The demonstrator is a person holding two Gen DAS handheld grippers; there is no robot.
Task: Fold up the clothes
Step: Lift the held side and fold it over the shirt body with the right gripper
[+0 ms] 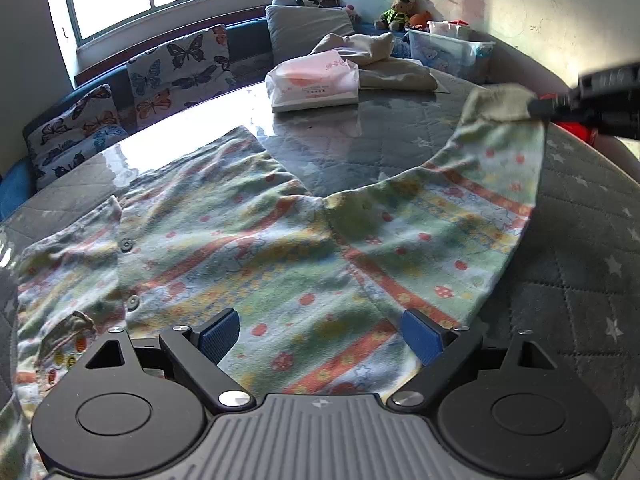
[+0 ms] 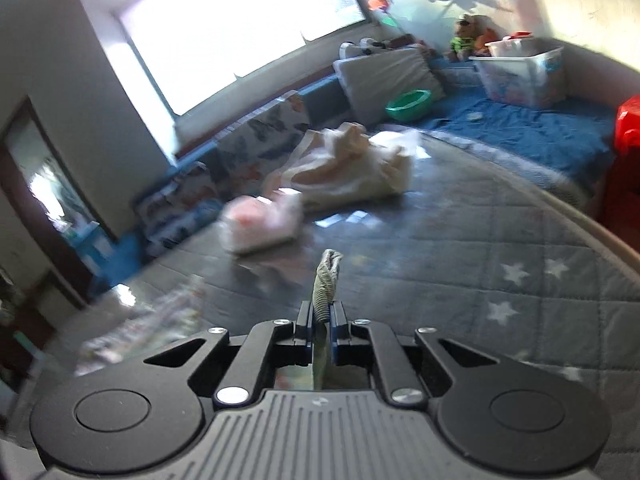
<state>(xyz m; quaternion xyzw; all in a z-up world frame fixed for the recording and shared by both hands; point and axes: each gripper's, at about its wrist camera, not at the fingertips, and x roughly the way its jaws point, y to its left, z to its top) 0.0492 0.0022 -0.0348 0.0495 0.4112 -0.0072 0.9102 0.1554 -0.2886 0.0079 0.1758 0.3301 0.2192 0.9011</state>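
Pajama garment (image 1: pixel 248 248) lies spread on the quilted table cover (image 1: pixel 580 240), one sleeve lifted off it at your right.

At your left, the left gripper (image 1: pixel 320 338) hangs just above the garment's body with its blue ribbed pads (image 1: pixel 218 338) wide apart and nothing pinched between them, so the cloth sits directly below and ahead of those fingers. The body is soft printed flannel in orange, yellow and green bands, wrinkled, with snap buttons (image 1: pixel 126 245) down its left side. Its sleeve (image 1: pixel 500 184) runs long-wise up and to the right, rising to the ribbed cuff (image 2: pixel 326 284). There your right gripper (image 2: pixel 320 316) is clamped tight on that cuff, so the right hand is the one placed to carry the sleeve across the body.
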